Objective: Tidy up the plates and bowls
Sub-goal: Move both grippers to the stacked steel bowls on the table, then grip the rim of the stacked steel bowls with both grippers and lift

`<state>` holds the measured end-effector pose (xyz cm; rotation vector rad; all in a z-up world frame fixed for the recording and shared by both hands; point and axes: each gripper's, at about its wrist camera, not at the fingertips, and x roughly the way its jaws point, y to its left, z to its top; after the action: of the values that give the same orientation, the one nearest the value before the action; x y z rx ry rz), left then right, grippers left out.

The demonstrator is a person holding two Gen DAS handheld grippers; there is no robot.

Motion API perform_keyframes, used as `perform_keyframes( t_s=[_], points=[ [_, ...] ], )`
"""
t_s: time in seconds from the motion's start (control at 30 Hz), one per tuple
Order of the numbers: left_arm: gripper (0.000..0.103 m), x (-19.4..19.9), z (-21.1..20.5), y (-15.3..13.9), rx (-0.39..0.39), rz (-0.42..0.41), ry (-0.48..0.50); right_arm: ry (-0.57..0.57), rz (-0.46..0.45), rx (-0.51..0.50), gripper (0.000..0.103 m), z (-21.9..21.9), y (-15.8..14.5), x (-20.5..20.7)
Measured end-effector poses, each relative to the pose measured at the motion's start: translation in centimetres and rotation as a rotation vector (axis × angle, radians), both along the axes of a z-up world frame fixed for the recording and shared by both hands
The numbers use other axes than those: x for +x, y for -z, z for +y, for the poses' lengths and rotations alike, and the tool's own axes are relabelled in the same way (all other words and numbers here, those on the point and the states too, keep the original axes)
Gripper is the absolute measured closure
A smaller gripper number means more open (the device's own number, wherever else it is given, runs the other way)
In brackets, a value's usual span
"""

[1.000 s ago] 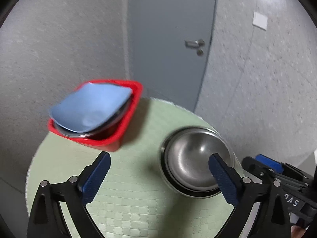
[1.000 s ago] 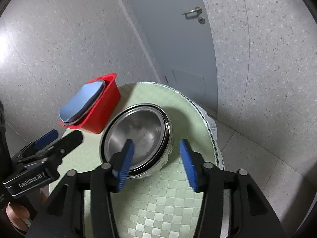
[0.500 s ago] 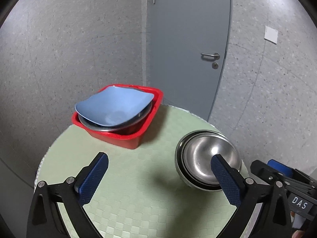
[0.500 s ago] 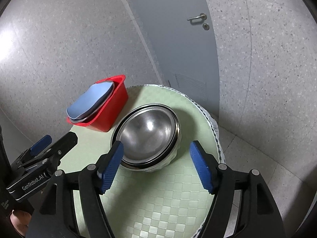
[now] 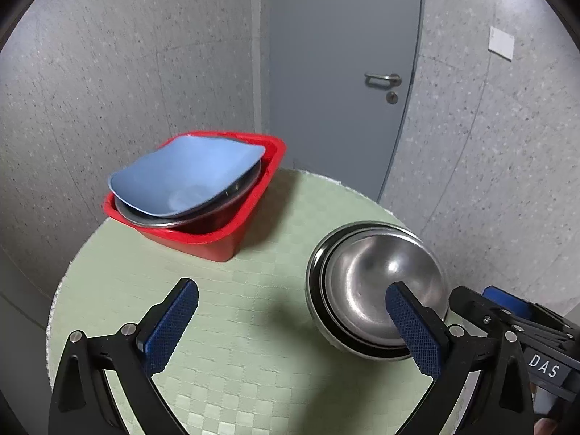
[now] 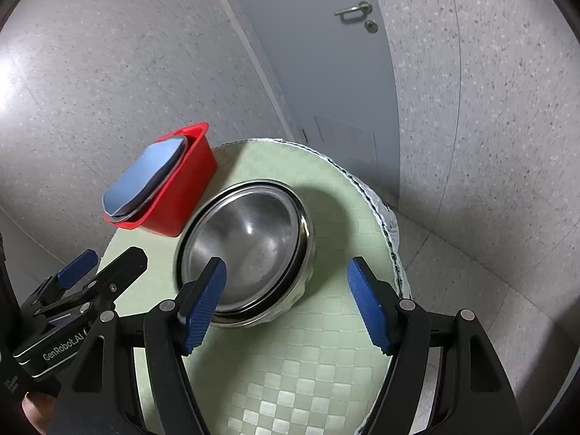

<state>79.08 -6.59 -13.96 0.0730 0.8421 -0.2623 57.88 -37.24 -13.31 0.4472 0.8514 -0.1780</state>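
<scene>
A stack of steel bowls [image 5: 369, 282] stands on the right of the round green table [image 5: 253, 326]; it also shows in the right wrist view [image 6: 250, 243]. A red bin [image 5: 224, 232] at the back left holds a blue square plate [image 5: 185, 177] lying tilted on a steel bowl [image 5: 232, 195]. The bin [image 6: 181, 188] and the blue plate [image 6: 145, 177] also show in the right wrist view. My left gripper [image 5: 293, 322] is open and empty above the table's front. My right gripper [image 6: 286, 301] is open and empty, just short of the bowl stack.
The table stands in a corner of speckled grey walls with a grey door [image 5: 344, 72] behind it. The table edge drops to the floor [image 6: 453, 272] on the right. The left gripper's body [image 6: 72, 297] shows at the lower left of the right wrist view.
Both grippers have pulled back and up from the table. The right gripper's jaws have opened wider. The bowls and the bin have not moved.
</scene>
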Motion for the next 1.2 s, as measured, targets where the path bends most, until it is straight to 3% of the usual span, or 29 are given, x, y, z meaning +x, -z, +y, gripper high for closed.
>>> perform_keyframes(
  t_s=[0.5,0.73,0.93,1.03,1.2],
  points=[
    [0.003,6.7,-1.7,4.9,0.003,0.141,-0.032,-0.012,0.107,0.088,0.032,-1.9,4.4,3.3],
    [0.023,9.3,-2.2,6.4,-0.038,0.218,0.000,-0.026,0.137,0.125,0.033,-2.1,5.6,4.1],
    [0.046,11.0,-2.2,6.7,-0.077,0.245,0.051,-0.060,0.137,0.173,0.047,-1.8,6.4,4.4],
    [0.064,11.7,-2.4,6.6,-0.096,0.247,0.093,-0.069,0.133,0.183,0.054,-1.6,6.4,4.4],
    [0.064,12.1,-2.1,6.6,-0.084,0.245,0.094,-0.061,0.137,0.176,0.055,-1.4,6.3,4.4]
  ],
)
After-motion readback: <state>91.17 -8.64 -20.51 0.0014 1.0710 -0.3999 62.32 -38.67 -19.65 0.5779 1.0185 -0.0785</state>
